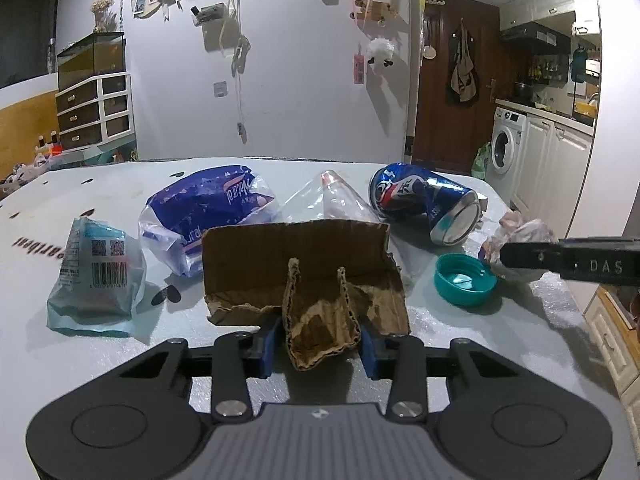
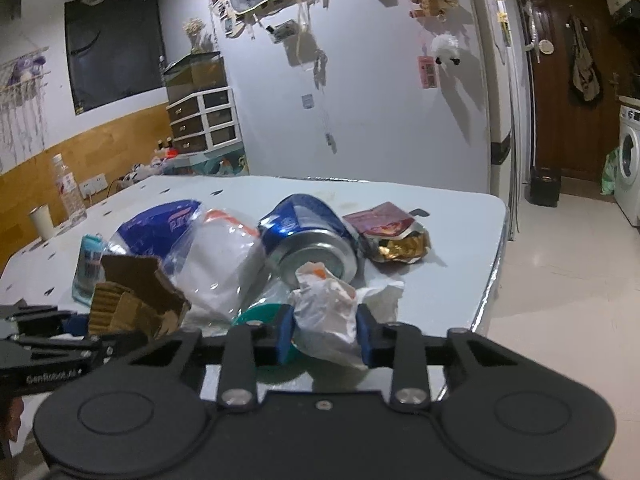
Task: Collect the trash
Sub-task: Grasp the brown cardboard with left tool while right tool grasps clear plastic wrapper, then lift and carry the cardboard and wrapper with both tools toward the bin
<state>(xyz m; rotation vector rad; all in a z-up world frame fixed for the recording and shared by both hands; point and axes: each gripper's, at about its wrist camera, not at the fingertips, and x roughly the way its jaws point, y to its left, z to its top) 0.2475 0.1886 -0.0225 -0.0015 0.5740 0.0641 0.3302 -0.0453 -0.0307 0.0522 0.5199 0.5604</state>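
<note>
My left gripper (image 1: pixel 318 346) is shut on a torn piece of brown cardboard (image 1: pixel 304 268); its blue pads press a folded flap from both sides. My right gripper (image 2: pixel 326 334) is shut on a crumpled white wrapper (image 2: pixel 326 308), which sits just in front of a teal bottle cap (image 1: pixel 464 280). Behind these on the white table (image 1: pixel 100 184) lie a crushed blue can (image 1: pixel 420 200), a clear plastic bag (image 1: pixel 332 200), a blue-purple tissue wrapper (image 1: pixel 208 208) and a pale teal packet with a barcode (image 1: pixel 96 276). A red and gold foil wrapper (image 2: pixel 392 232) lies beside the can.
A water bottle (image 2: pixel 68 188) and a white cup (image 2: pixel 42 222) stand at the table's far left edge. The table's rounded right edge (image 2: pixel 494 272) drops to a tiled floor. Bubble wrap (image 1: pixel 556 300) lies near the cap.
</note>
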